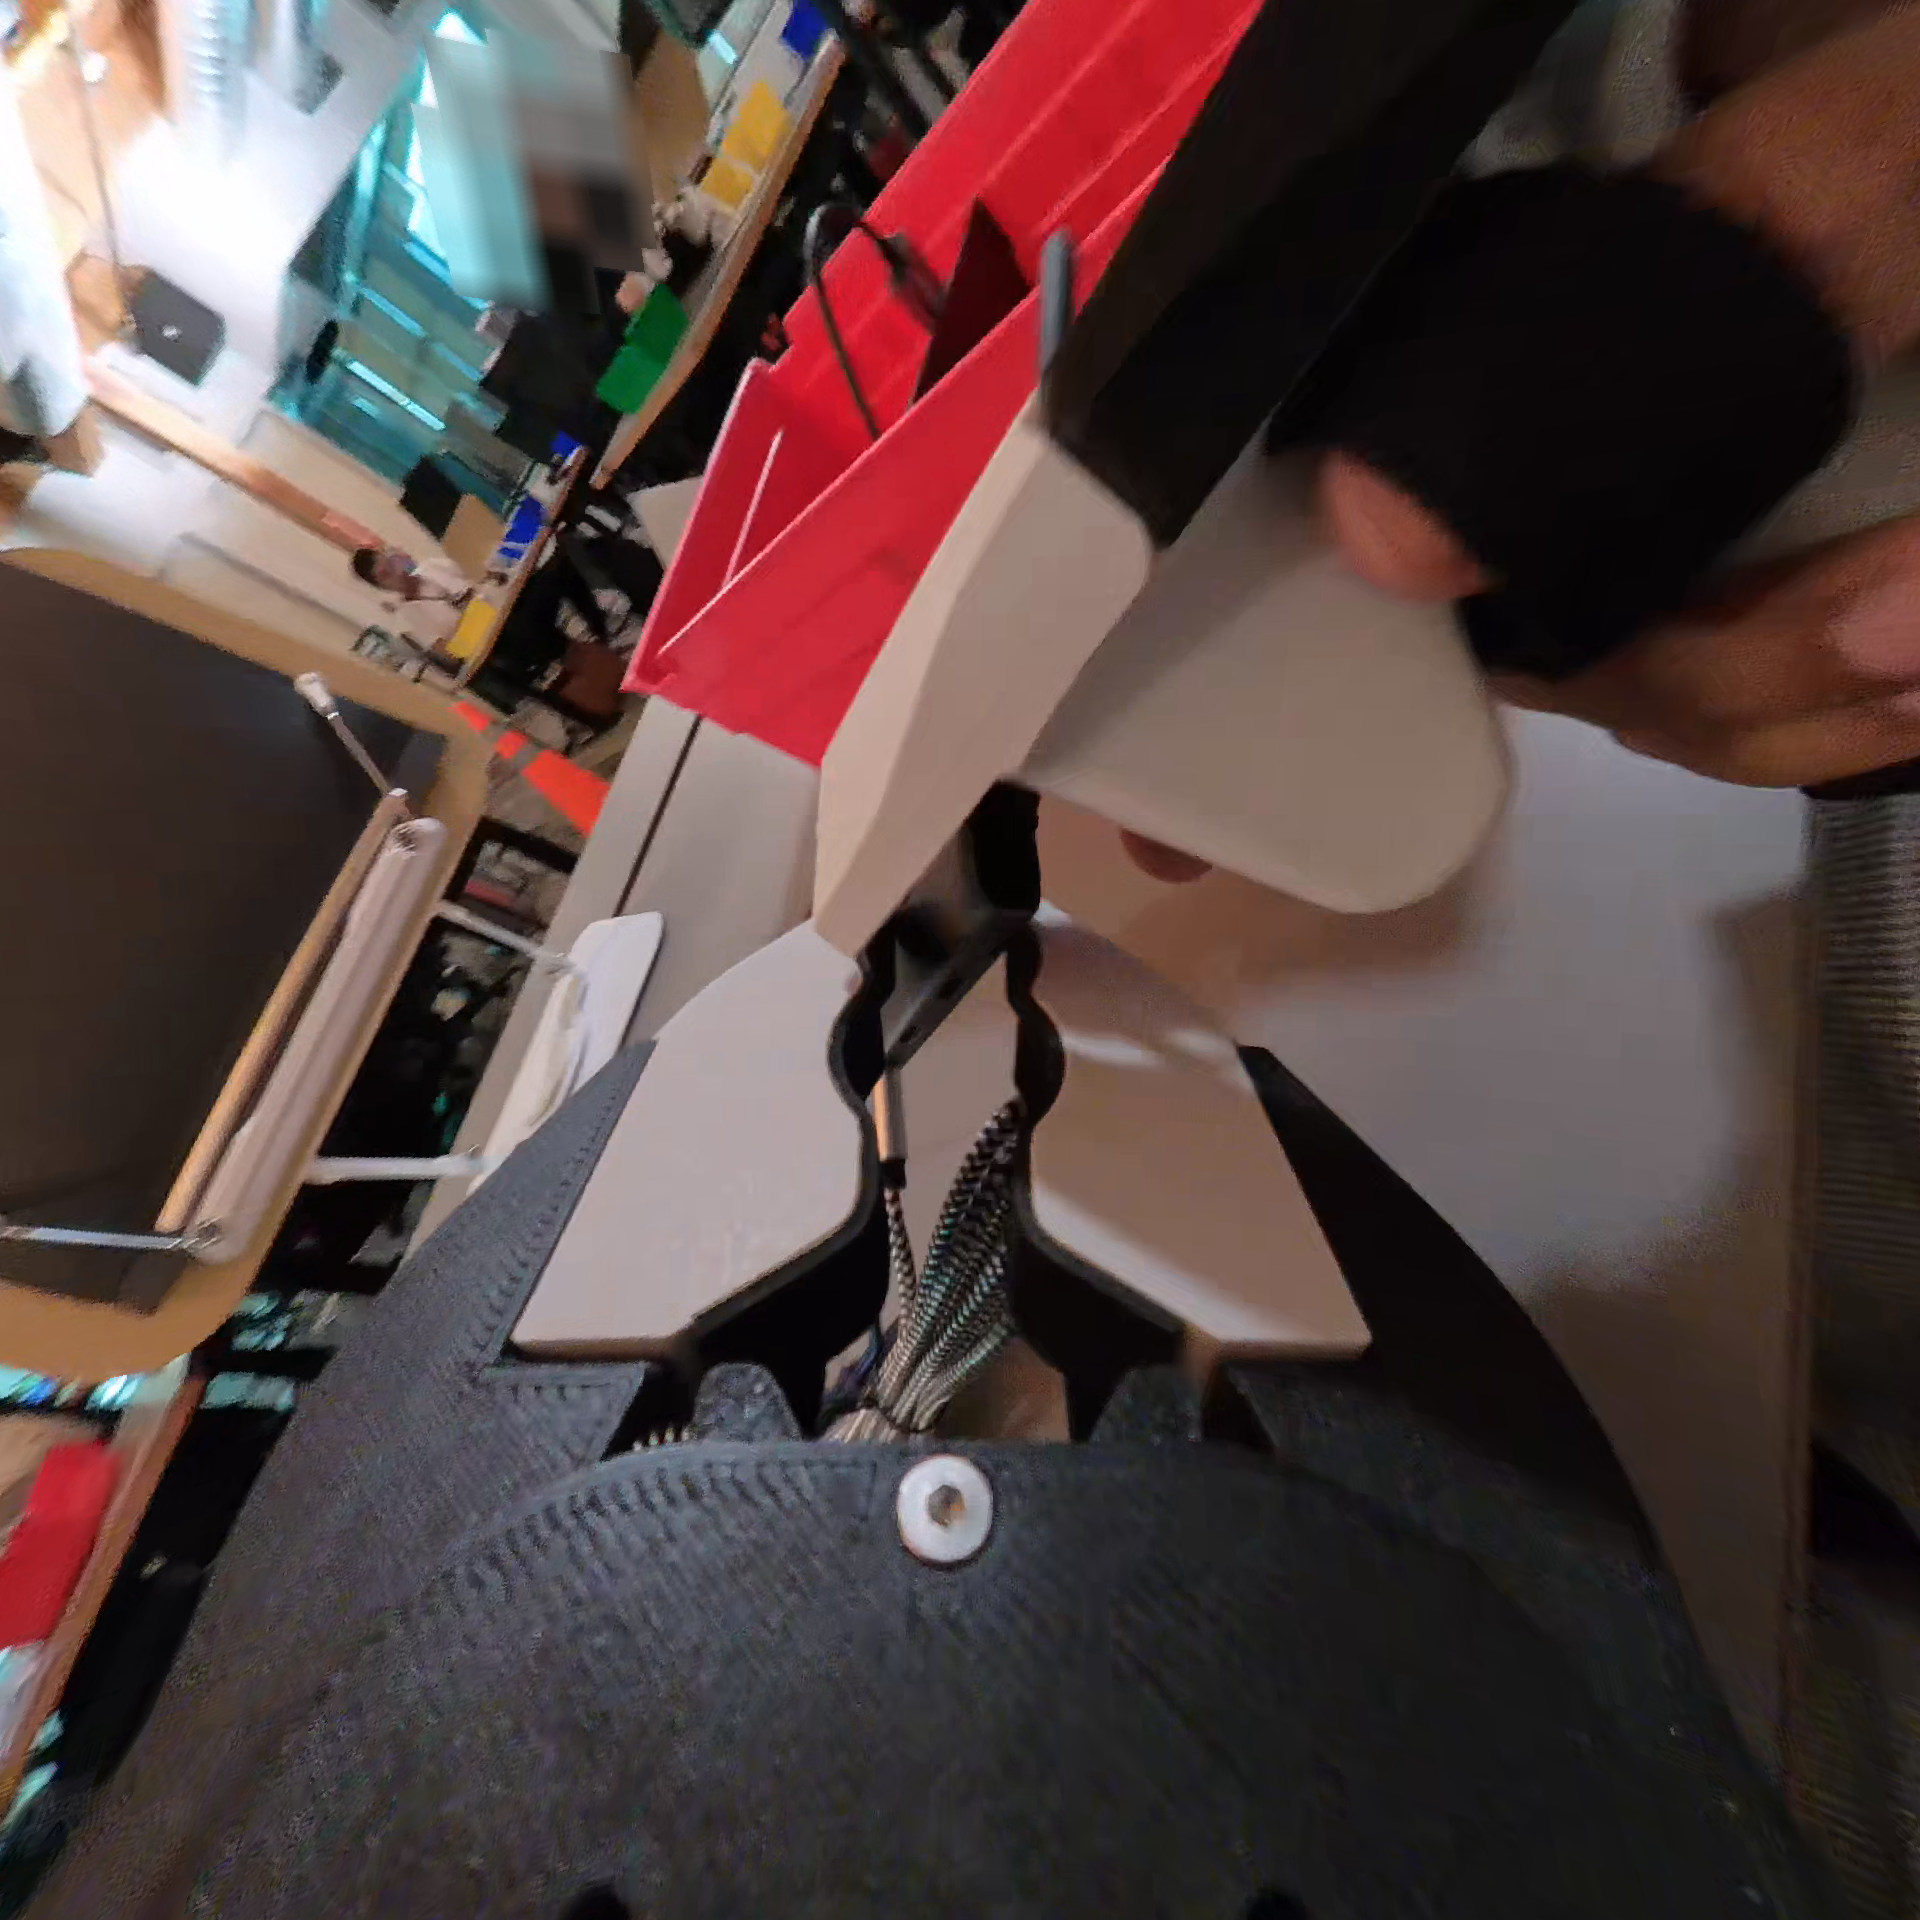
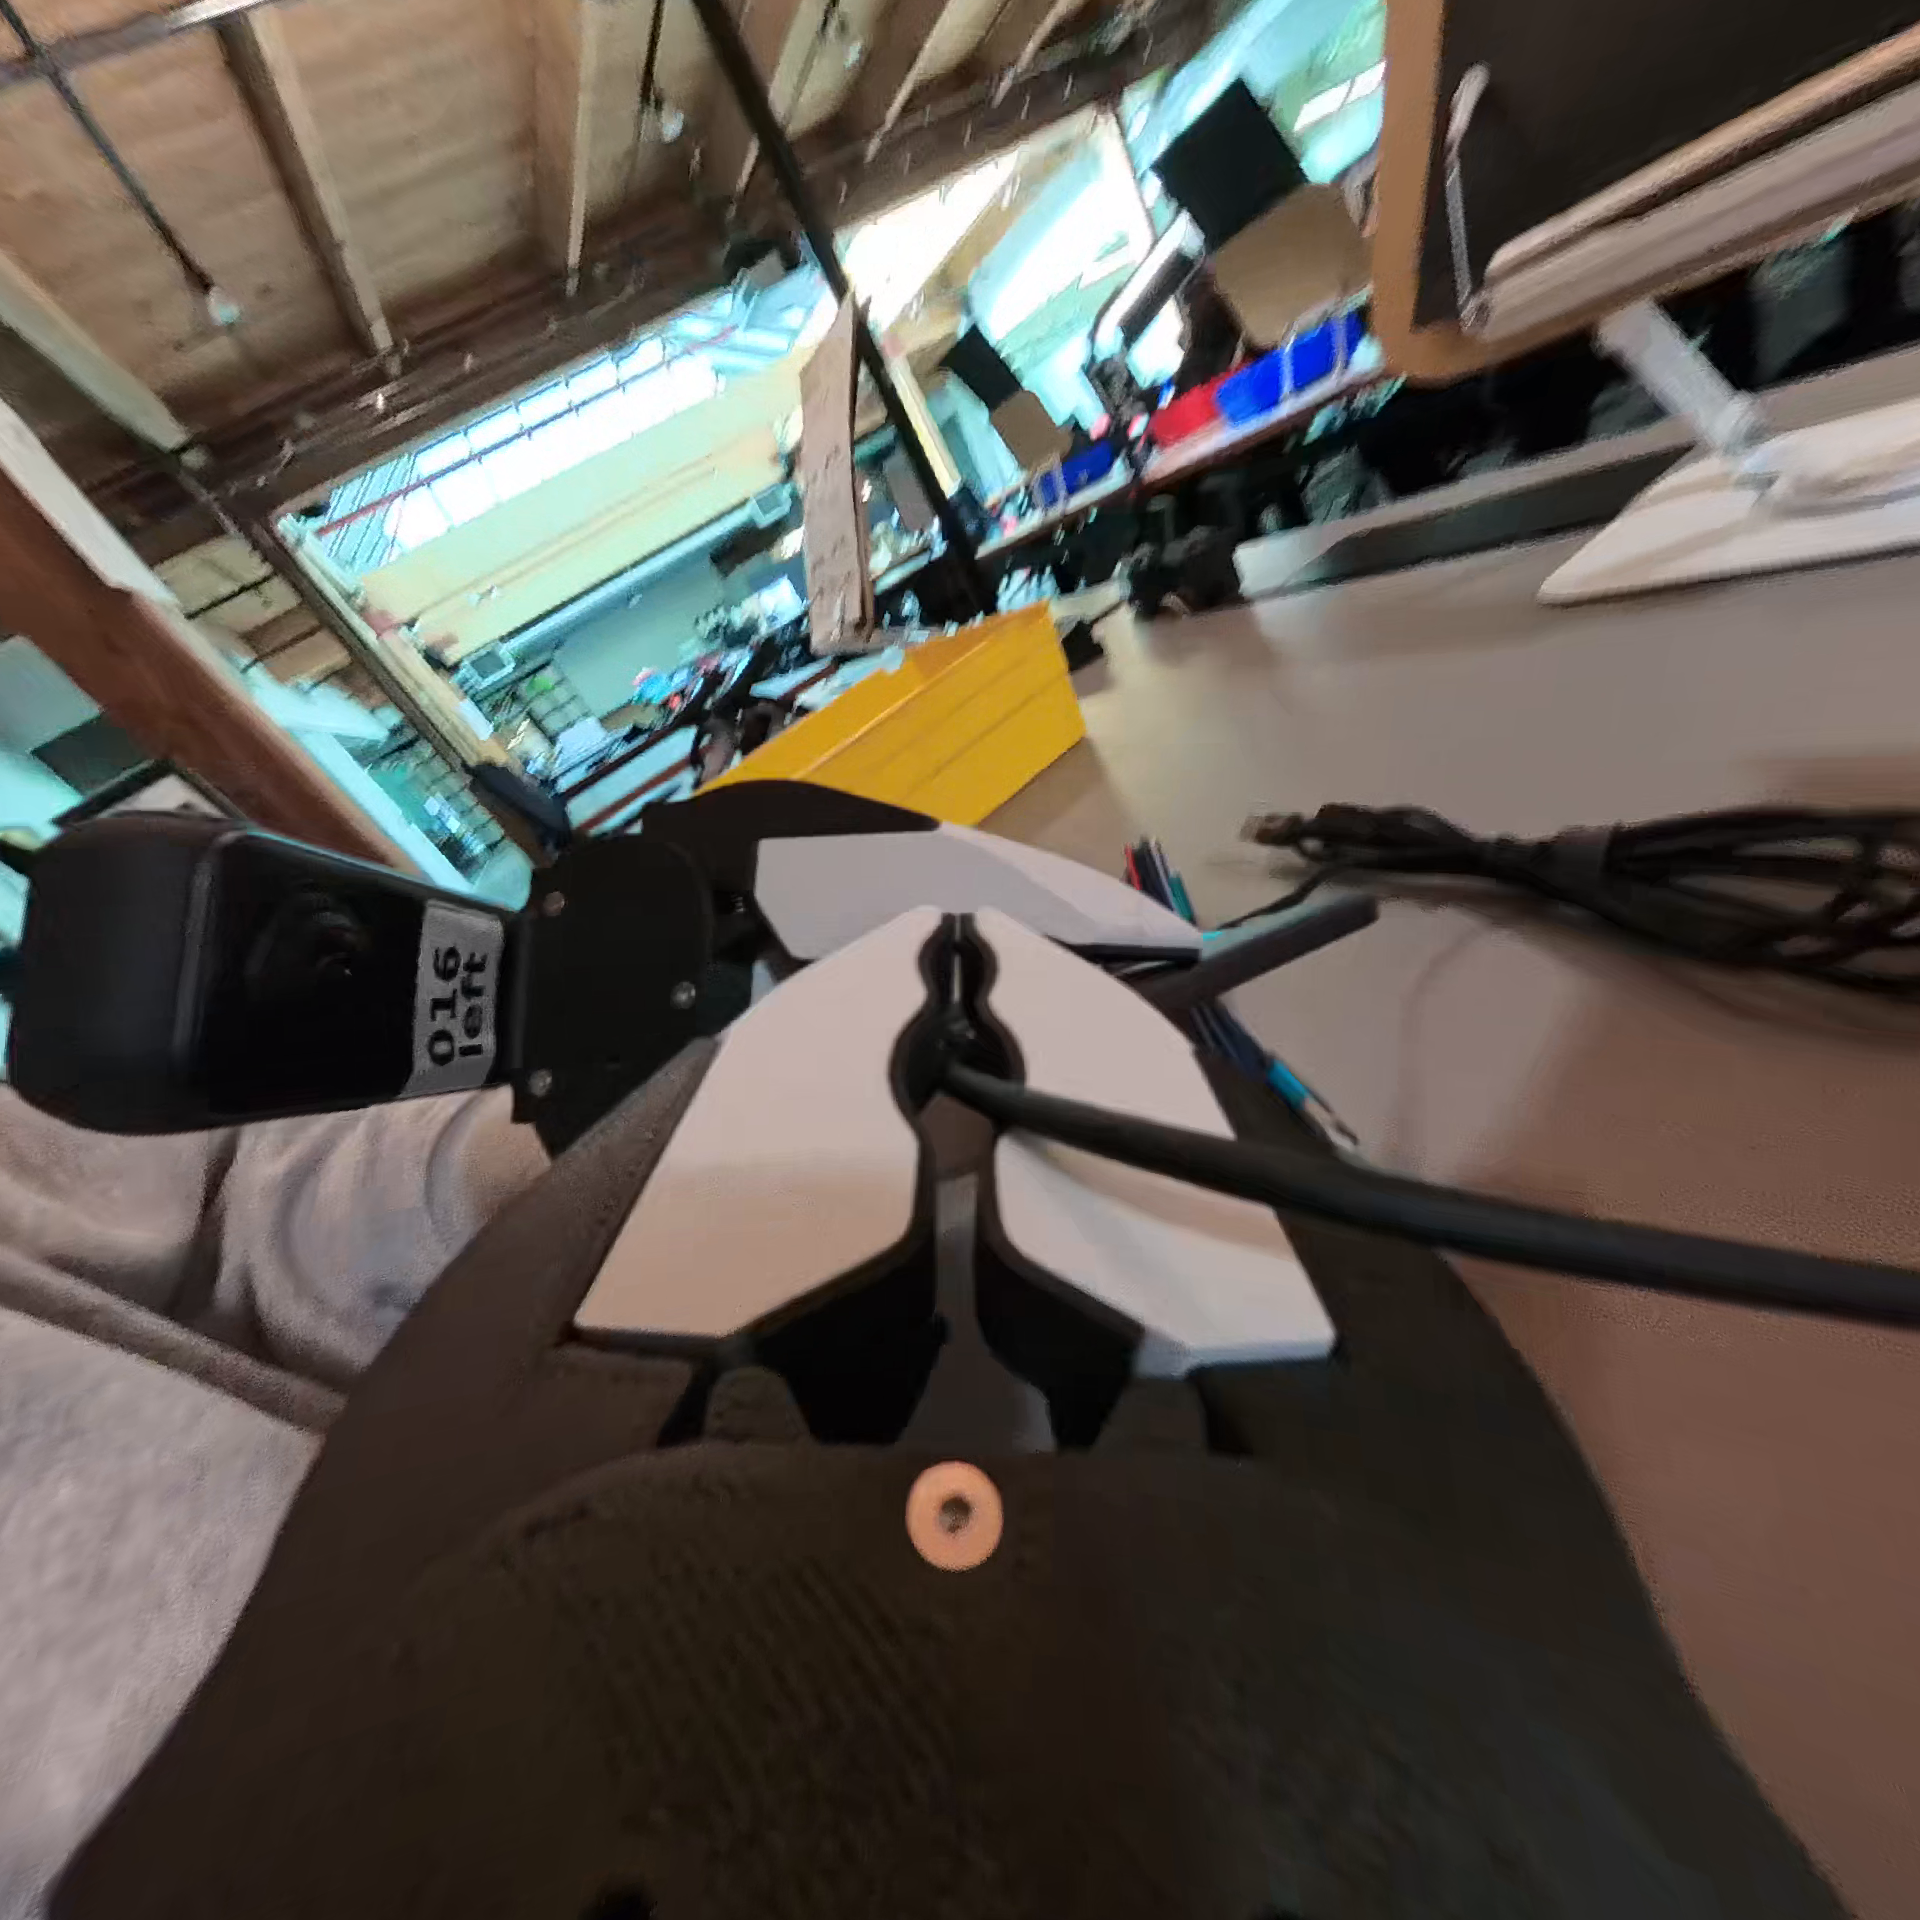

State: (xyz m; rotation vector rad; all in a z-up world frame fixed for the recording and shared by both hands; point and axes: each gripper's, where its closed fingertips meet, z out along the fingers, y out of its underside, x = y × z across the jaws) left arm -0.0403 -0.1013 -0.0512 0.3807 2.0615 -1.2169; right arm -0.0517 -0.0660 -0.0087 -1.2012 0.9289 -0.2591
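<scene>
My left gripper point(image 1: 940, 987) is shut on a dark plug point(image 1: 928, 1003) at the end of a black-and-white braided cable point(image 1: 961, 1236) that runs back between its white fingers. My right gripper point(image 1: 940, 883) meets it tip to tip from above, held by a hand point(image 1: 1766, 644). In the right wrist view my right gripper point(image 2: 951, 940) is shut on a smooth black cable point(image 2: 1403, 1205) that trails off to the right over the table. The left gripper's white finger point(image 2: 914, 873) and camera body point(image 2: 260, 966) lie just beyond its tip. Where the two cable ends meet is hidden.
A red bin point(image 1: 852, 582) stands behind the grippers, and a monitor point(image 1: 156, 883) on a stand to the left. A yellow bin point(image 2: 935, 717), a bundled black cable point(image 2: 1714, 883) and thin coloured strands point(image 2: 1153, 862) lie on the beige table point(image 2: 1558, 727). Grey cloth point(image 2: 156, 1403) is at lower left.
</scene>
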